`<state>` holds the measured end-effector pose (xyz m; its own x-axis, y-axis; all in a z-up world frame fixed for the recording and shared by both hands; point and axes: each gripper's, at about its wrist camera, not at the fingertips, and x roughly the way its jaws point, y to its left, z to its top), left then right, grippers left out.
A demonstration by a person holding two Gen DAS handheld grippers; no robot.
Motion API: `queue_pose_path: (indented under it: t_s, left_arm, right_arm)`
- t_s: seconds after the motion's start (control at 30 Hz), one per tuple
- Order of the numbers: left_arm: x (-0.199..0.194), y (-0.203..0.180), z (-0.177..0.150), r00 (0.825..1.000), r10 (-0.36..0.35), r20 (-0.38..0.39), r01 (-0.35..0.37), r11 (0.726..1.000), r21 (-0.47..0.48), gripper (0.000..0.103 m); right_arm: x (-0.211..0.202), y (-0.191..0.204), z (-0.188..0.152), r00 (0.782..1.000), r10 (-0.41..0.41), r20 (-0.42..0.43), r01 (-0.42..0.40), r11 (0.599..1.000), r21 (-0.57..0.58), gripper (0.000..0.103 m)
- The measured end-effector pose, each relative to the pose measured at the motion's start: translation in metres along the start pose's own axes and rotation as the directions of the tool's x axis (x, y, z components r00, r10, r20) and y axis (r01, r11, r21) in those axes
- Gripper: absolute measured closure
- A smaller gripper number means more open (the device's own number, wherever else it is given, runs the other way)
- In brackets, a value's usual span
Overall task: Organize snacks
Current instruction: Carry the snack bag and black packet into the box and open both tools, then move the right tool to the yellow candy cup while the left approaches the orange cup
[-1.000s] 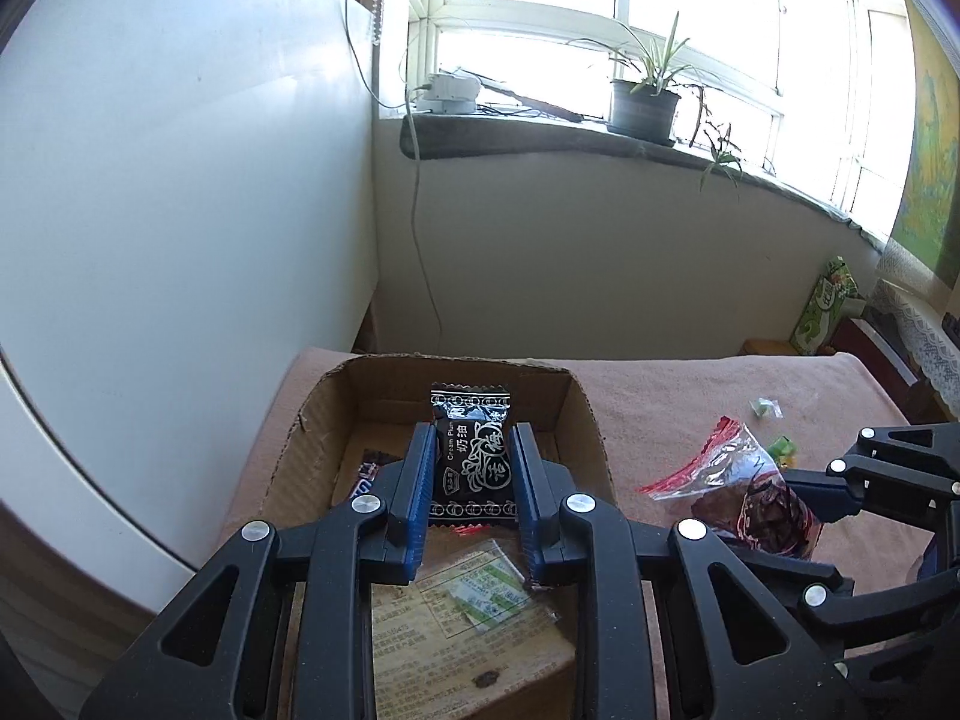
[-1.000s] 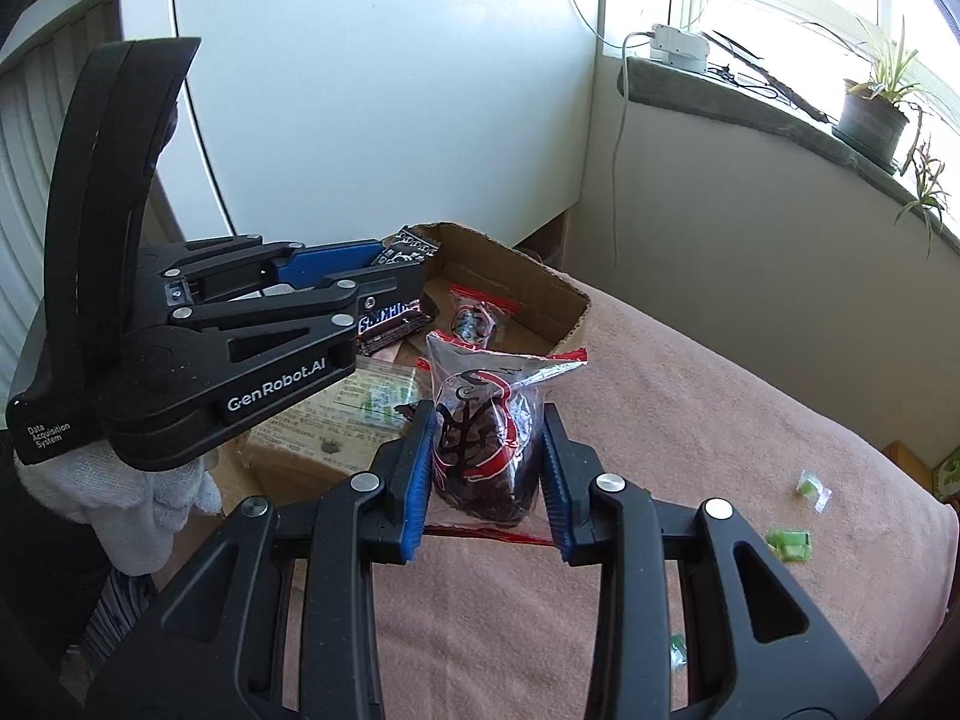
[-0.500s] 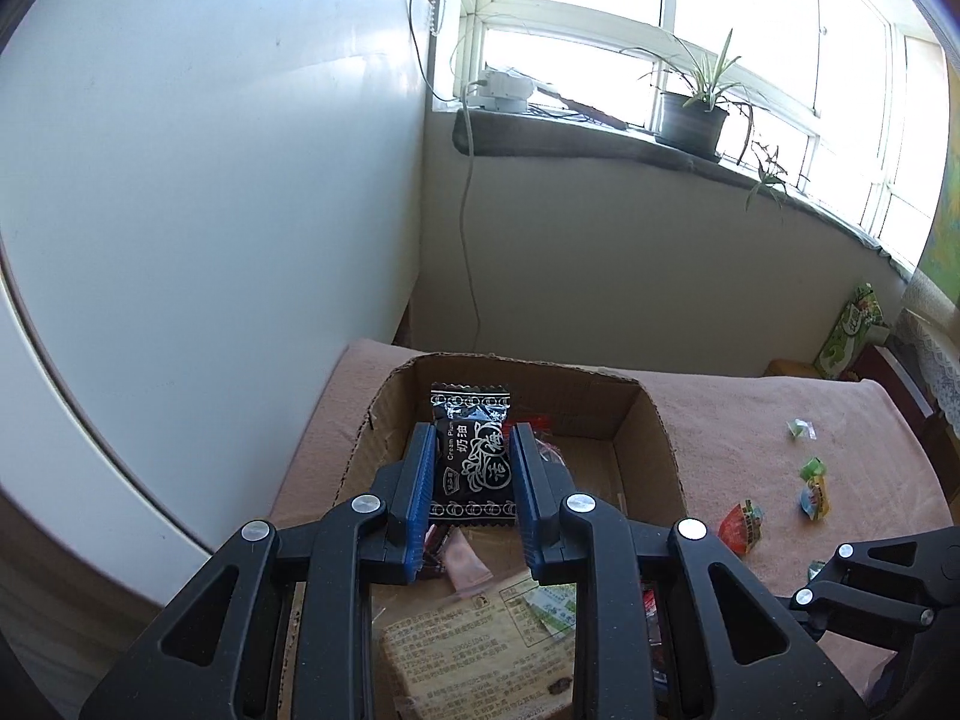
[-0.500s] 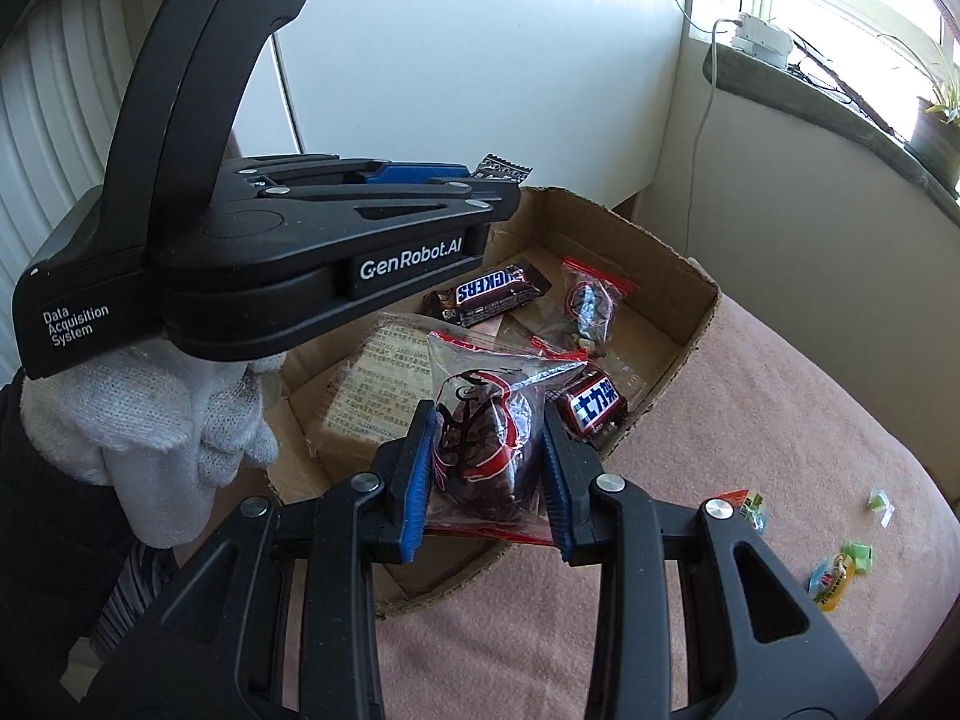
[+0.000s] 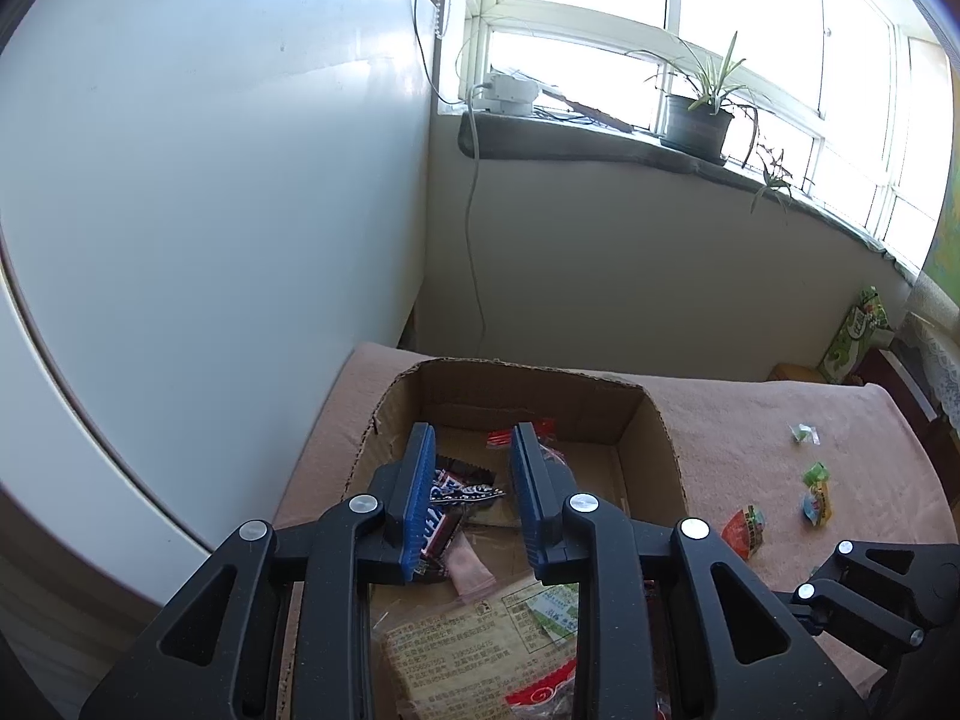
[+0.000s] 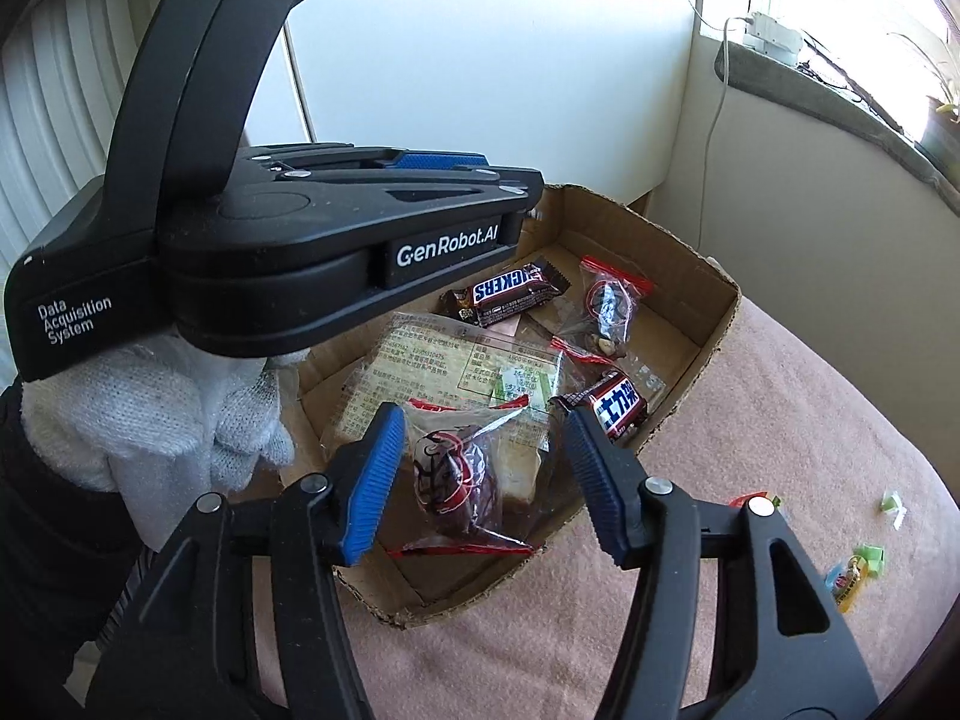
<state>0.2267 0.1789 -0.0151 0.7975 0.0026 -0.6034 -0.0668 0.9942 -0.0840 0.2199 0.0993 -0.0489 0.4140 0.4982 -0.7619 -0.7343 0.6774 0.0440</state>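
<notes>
An open cardboard box (image 5: 528,369) stands on the pink cloth. My left gripper (image 5: 472,438) hovers over it with its jaws opening. A black snack packet (image 5: 465,485) lies loose in the box below the pads, touching neither. My right gripper (image 6: 480,420) is over the box's near corner (image 6: 420,606), its jaws also opening. A clear red-edged bag of dark snack (image 6: 453,480) sits between its fingers, free of both pads.
The box holds a Snickers bar (image 6: 510,294), a second chocolate bar (image 6: 612,408), a clear bag of nuts (image 6: 612,306) and a large flat packet (image 6: 450,360). Small candies (image 5: 816,486) lie on the cloth to the right. A white-gloved hand (image 6: 180,420) holds the left gripper.
Both grippers' jaws have spread. The black packet dropped from the left gripper into the box. The right gripper came over the box and let go of the bag.
</notes>
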Motion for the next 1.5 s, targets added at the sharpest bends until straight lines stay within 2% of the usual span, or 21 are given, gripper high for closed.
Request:
queue_pose_path:
  t_s: [0.07, 0.2, 0.8, 0.97, 1.13, 1.3, 1.5]
  left_arm:
    - [0.0, 0.0, 0.0, 1.0, 0.005, 0.002, -0.005, 1.0, -0.002, 0.062]
    - [-0.001, -0.002, 0.001, 1.0, 0.003, 0.004, -0.003, 1.0, 0.002, 0.062]
    - [-0.003, -0.03, 0.007, 1.0, -0.029, 0.012, 0.029, 0.999, 0.028, 0.062]
    - [-0.005, -0.051, 0.008, 0.998, -0.066, 0.014, 0.065, 0.996, 0.055, 0.062]
    - [-0.005, -0.077, 0.009, 0.992, -0.125, 0.008, 0.123, 0.989, 0.084, 0.062]
    - [0.001, -0.108, 0.003, 0.984, -0.174, -0.03, 0.177, 0.976, 0.13, 0.062]
    - [0.01, -0.151, -0.014, 0.97, -0.224, -0.091, 0.238, 0.952, 0.191, 0.062]
  right_arm:
    - [0.0, 0.0, -0.001, 1.0, -0.004, -0.001, 0.004, 1.0, -0.003, 0.043]
    - [-0.002, 0.0, -0.003, 1.0, -0.014, 0.002, 0.014, 1.0, -0.007, 0.033]
    - [-0.03, -0.038, -0.025, 0.997, -0.073, 0.02, 0.072, 0.996, 0.056, 0.033]
    - [-0.05, -0.069, -0.04, 0.994, -0.109, 0.032, 0.104, 0.987, 0.119, 0.033]
    - [-0.074, -0.114, -0.06, 0.982, -0.187, 0.035, 0.177, 0.963, 0.203, 0.033]
    - [-0.09, -0.167, -0.086, 0.965, -0.263, -0.003, 0.252, 0.922, 0.293, 0.033]
    - [-0.09, -0.206, -0.111, 0.96, -0.276, -0.045, 0.274, 0.898, 0.344, 0.033]
